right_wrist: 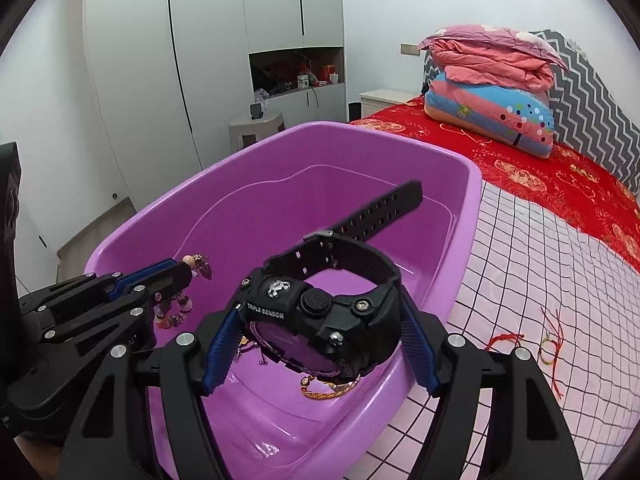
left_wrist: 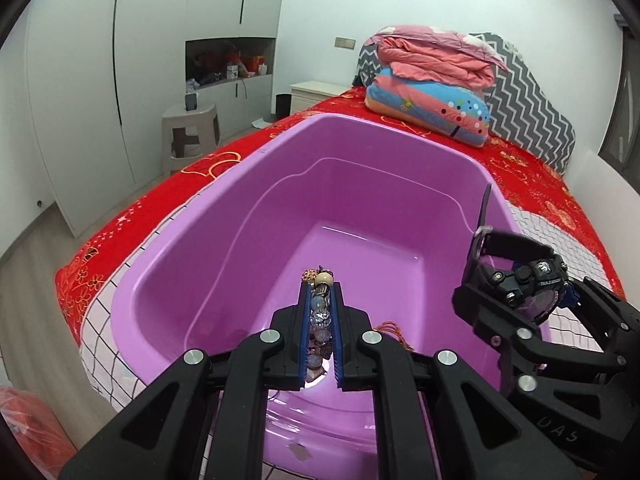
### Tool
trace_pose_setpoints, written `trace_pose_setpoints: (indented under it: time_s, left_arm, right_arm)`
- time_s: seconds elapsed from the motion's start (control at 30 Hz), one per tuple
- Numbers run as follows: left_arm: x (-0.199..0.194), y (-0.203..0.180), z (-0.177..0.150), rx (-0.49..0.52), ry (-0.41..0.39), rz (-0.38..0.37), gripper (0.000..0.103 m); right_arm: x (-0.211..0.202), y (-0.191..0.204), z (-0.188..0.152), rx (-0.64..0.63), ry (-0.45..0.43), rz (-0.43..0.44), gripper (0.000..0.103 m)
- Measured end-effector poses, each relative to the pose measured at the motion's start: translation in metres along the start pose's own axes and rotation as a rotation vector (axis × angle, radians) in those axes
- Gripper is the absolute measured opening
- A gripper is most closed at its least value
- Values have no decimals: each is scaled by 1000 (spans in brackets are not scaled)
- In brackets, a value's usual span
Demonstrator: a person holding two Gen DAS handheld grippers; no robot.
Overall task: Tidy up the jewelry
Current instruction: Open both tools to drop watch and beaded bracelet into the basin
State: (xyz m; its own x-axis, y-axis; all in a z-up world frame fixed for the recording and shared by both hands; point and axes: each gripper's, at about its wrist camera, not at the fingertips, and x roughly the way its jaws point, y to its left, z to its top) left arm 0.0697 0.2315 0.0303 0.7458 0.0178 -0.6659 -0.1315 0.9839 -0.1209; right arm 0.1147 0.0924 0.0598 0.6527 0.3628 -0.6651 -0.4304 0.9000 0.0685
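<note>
I have both claws over the purple tub (left_wrist: 248,216) on the bed (right_wrist: 560,264), each carrying a piece. My left claw (left_wrist: 320,300) is pinched nearly together on a bead bracelet (left_wrist: 319,312), which runs up between the blue pads and pokes out past the tips. My right claw (right_wrist: 320,344) stands wide but is clamped on the black watch (right_wrist: 320,312), pads pressing the case from both sides, strap (right_wrist: 380,208) sticking out over the tub.

A gold chain (right_wrist: 328,390) already lies on the tub floor below the watch (so this looks like the drop-off step). To do it well, I judge I should bring each piece lower inside the walls before letting go, so beads do not bounce out and the watch face does not knock hard. I would release the watch away from the chain to avoid tangling. Two red string bracelets (right_wrist: 548,346) on the checked sheet remain to fetch.
</note>
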Motion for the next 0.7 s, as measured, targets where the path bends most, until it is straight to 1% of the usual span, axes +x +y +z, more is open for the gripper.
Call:
trace_pose_setpoints:
  time_s: [0.07, 0.13, 0.17, 0.2, 0.27, 0.3, 0.5, 0.7]
  left_arm:
    - [-1, 3, 0, -12, -2, 5, 12]
    - [-2, 5, 1, -22, -3, 11, 22]
    - [-3, 6, 2, -32, -5, 20, 38]
    - [-5, 7, 3, -38, -17, 35, 58]
    - [-13, 11, 3, -56, -50, 63, 80]
    - [-16, 13, 3, -65, -60, 68, 83]
    - [-20, 12, 4, -68, -46, 81, 87]
    - [-24, 12, 3, -73, -49, 90, 88]
  right_arm:
    - [-2, 0, 4, 10, -7, -6, 69]
    - [-6, 0, 6, 11, -11, -16, 69]
    - [-7, -1, 6, 10, -13, -20, 69]
    - [-9, -2, 7, 6, -16, -27, 69]
    - [-12, -3, 7, 5, -21, -33, 69]
    - [-13, -2, 5, 6, -24, -34, 69]
    - [-18, -3, 1, 7, -27, -40, 69]
    - [-22, -4, -2, 14, -32, -40, 69]
